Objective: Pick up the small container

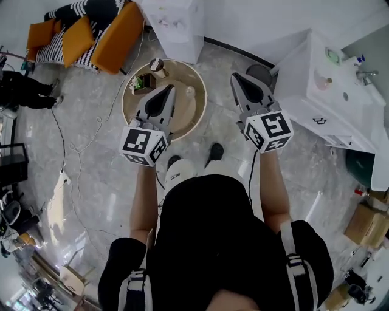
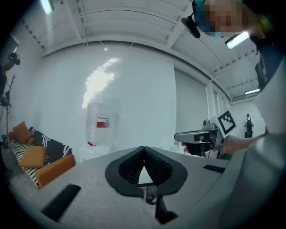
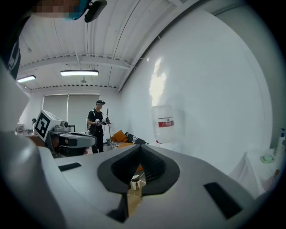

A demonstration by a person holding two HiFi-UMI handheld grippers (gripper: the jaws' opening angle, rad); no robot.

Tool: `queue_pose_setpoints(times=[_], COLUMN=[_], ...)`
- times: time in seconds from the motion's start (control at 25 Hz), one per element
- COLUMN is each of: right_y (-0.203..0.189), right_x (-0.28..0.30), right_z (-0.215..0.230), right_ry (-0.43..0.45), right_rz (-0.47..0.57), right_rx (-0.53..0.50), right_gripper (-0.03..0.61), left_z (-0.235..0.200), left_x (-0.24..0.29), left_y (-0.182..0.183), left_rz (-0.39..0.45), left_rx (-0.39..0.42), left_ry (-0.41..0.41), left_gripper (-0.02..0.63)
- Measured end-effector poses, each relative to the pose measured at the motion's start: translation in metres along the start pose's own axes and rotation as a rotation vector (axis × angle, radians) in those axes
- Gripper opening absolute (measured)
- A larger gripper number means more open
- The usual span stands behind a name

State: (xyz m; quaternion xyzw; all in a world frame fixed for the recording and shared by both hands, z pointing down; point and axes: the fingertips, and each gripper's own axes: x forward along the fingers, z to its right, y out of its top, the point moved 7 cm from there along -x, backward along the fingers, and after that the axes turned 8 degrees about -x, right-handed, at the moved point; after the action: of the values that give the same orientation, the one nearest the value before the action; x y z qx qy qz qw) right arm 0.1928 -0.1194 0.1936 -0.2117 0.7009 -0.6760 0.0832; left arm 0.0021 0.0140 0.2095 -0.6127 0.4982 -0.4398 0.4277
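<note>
The small container point(image 1: 157, 64), a pale upright cylinder with a dark cap, stands at the far rim of the round, smooth tan wooden counter point(image 1: 193, 118), just beside a little green plant in a dark square pot point(image 1: 141, 82). My grey left claw point(image 1: 168, 90), with ribbed black pads, is pinched together on nothing. My right claw point(image 1: 237, 78) is likewise closed and empty. Neither touches the container.

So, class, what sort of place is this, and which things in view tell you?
Probably an office lounge or break area, though that is a guess. A water dispenser stands near a sofa with orange cushions, and a white sink counter is off to one side.
</note>
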Motion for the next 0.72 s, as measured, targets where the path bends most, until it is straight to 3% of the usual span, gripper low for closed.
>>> queue_pose_setpoints(times=[0.32, 0.72], right_y=[-0.031, -0.076], right_x=[0.034, 0.071], right_z=[0.021, 0.016], right_ry=[0.111, 0.120], right_rz=[-0.056, -0.091], right_rx=[0.026, 0.005], right_gripper=[0.005, 0.005], left_z=[0.006, -0.030], left_x=[0.023, 0.045], left_y=[-0.031, -0.077], left_rz=[-0.036, -0.050], left_rx=[-0.018, 0.012], left_ry=[0.051, 0.041], left_gripper=[0.018, 0.018])
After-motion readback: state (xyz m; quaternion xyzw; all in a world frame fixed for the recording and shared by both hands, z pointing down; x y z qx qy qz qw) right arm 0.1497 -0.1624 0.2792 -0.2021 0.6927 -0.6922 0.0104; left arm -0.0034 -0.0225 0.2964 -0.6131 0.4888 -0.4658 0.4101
